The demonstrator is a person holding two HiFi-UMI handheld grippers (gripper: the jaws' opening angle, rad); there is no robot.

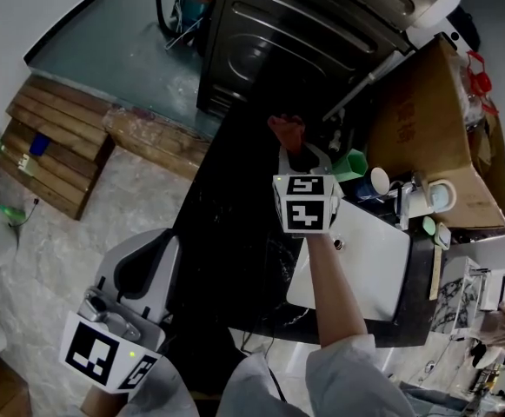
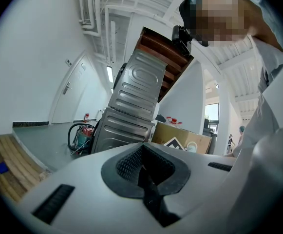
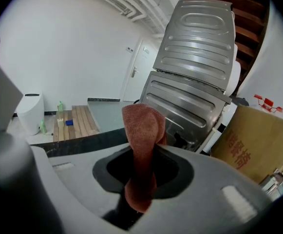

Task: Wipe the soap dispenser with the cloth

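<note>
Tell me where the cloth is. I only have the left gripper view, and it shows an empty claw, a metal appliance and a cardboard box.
Observer: The reddish cloth is pinched in the right claw and sticks up out of its jaws.
Operator: Where is that claw?
Observer: In the head view it is over the dark counter, beside the white sink.
Operator: And the soap dispenser?
Observer: Small items crowd the sink's far corner, by the faucet and a green cup. I cannot tell which one is the dispenser.
</note>
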